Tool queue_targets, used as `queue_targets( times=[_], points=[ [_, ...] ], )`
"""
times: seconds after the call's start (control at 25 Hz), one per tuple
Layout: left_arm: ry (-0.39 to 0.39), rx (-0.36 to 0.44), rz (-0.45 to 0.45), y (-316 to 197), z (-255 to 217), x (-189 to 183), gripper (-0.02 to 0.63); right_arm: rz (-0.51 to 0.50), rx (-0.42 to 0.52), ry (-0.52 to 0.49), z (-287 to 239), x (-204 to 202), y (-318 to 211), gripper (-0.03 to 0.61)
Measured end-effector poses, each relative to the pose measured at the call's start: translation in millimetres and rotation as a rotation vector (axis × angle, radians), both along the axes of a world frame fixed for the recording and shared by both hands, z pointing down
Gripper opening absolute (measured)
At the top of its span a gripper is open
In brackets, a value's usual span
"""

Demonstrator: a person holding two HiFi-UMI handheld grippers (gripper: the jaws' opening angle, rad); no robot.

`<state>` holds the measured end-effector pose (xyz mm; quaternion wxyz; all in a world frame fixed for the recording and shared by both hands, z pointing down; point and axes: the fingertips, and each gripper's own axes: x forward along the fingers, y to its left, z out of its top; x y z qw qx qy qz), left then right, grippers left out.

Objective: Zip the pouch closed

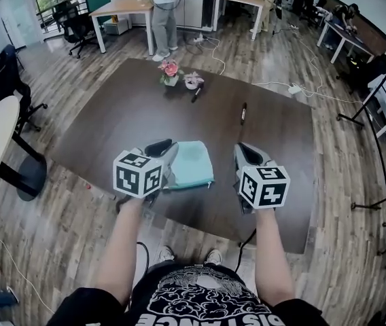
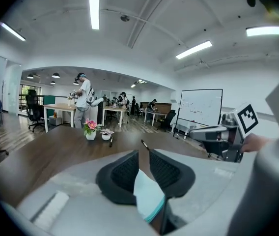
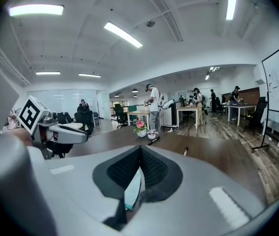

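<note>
Plainly, the flat pale-teal fabric pouch (image 1: 191, 163) lies on the dark brown tabletop (image 1: 111, 128), between both grippers. At its 9 o'clock the left gripper (image 2: 143, 156) has its jaws slightly apart and empty. At 3 o'clock the right gripper (image 3: 140, 151) is closed on nothing. The tabletop's near edge runs at 6 o'clock, and wood-plank floor (image 1: 57, 236) surrounds it.
</note>
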<state>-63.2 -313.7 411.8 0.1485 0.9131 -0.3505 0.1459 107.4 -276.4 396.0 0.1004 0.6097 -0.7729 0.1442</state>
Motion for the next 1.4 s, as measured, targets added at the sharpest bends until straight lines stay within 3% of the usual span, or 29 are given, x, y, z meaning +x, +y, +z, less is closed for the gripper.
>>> queue_targets(
  times=[0.4, 0.8, 1.4],
  points=[
    [-0.005, 0.084, -0.048, -6.3, -25.2, -13.8, 0.005, -0.018, 0.102, 0.016, -28.9, -6.9, 2.7, 0.0],
    [-0.027, 0.099, -0.116, -12.3, -25.5, -39.6, 0.005, -0.018, 0.115, 0.003, -27.2, -7.1, -0.9, 0.0],
    [-0.046, 0.089, -0.12, -8.7, -22.2, -38.5, 0.005, -0.033, 0.114, 0.013, -29.7, -8.0, -2.4, 0.0]
  ],
)
